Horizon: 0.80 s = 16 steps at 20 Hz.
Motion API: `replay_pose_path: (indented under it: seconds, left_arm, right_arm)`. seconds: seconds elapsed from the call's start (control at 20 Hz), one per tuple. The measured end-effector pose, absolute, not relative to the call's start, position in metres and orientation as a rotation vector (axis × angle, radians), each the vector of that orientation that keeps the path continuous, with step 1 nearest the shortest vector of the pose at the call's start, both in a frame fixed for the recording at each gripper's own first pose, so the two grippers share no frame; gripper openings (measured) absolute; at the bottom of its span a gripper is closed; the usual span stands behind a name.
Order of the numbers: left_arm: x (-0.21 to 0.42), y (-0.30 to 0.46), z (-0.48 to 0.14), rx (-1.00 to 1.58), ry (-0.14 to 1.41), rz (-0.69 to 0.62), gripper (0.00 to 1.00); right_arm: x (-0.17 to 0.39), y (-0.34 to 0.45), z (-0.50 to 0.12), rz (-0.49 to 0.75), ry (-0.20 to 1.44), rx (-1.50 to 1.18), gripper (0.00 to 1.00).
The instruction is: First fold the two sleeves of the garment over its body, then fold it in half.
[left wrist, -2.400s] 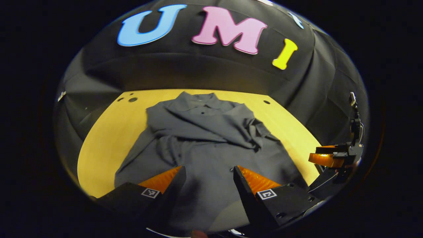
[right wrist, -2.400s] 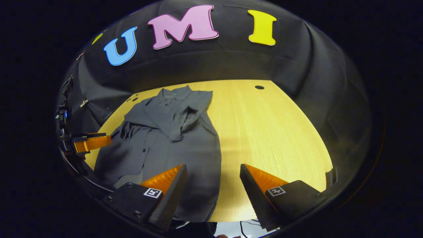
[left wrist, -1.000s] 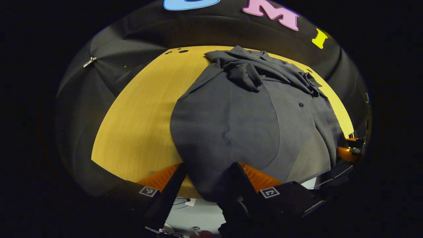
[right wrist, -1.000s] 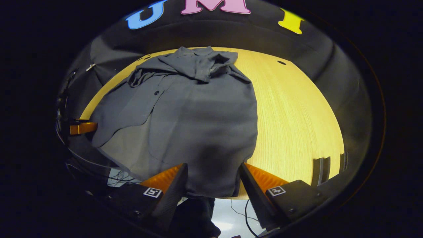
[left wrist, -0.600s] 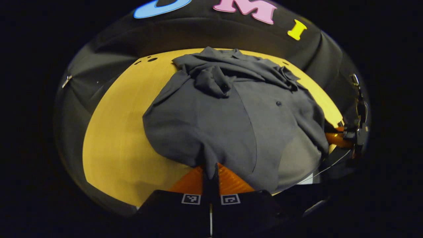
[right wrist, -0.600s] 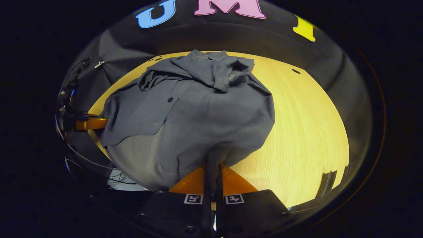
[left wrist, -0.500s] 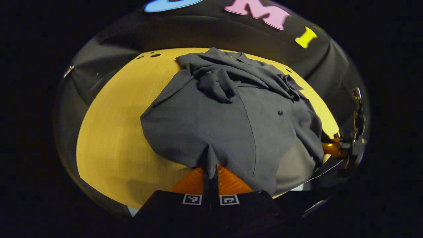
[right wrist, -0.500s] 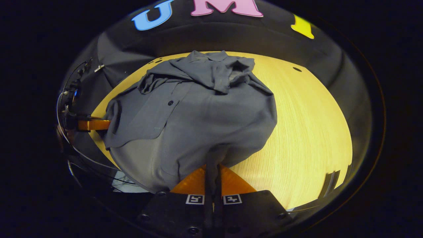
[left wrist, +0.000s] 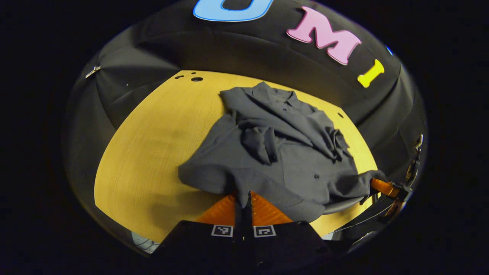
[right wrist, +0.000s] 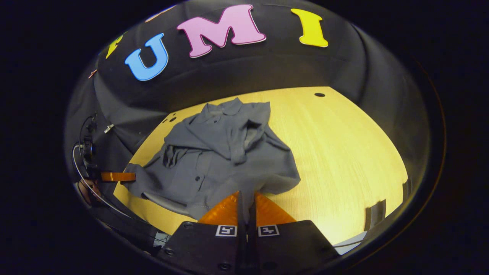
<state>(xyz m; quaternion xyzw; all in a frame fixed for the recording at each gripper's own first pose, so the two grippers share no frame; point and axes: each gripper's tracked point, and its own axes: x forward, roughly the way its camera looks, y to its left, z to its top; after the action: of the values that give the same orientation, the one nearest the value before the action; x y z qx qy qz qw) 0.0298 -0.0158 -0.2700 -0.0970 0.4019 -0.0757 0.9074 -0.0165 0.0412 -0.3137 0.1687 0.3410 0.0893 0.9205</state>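
Left gripper (left wrist: 243, 198): jaws pressed together on the near left corner of the garment's hem, a pinch of cloth caught between both fingers; seen also from the right gripper view at the far left (right wrist: 130, 177), clamped on the opposite corner of the hem.
Right gripper (right wrist: 246, 198): jaws closed tight on the near right corner of the hem, cloth gripped between both fingers; in the left gripper view it sits at the far right (left wrist: 376, 185), holding a bunched corner.
Garment (left wrist: 282, 152): dark grey button-front shirt of thin, soft woven cloth, lying on the table with its collar at the far end and its hem at the near end, raised off the table at both gripped corners; the near edge sags between the two grippers.
Sleeves (right wrist: 233, 141): both folded in over the chest, lying crumpled and overlapping just below the collar.
Collar (right wrist: 223, 109): flat, pointed, at the far edge of the shirt, near the booth wall.
Buttons (right wrist: 197, 178): small, dark, round, in a line down the front placket.
Table (right wrist: 344, 152): pale yellow wood-grain top, smooth, with rounded corners and small dark round holes near its far edge.
Containers: none to tell of; the shirt rests straight on the table.
Cable (right wrist: 82, 179): thin wire looping by the left gripper at the table's left side.
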Motion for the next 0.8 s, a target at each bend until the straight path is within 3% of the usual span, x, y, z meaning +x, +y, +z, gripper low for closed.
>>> replay_pose_path:
  seconds: [0.4,0.8]
  left_arm:
    - [0.088,-0.022,-0.227,-0.204,0.704,-0.141,0.05]
    - [0.175,-0.036,-0.179,-0.166,0.546,-0.172,0.05]
  right_arm:
    - [0.039,0.035,-0.271,0.164,0.573,0.368,0.05]
    - [0.131,0.018,-0.231,0.140,0.437,0.361,0.05]
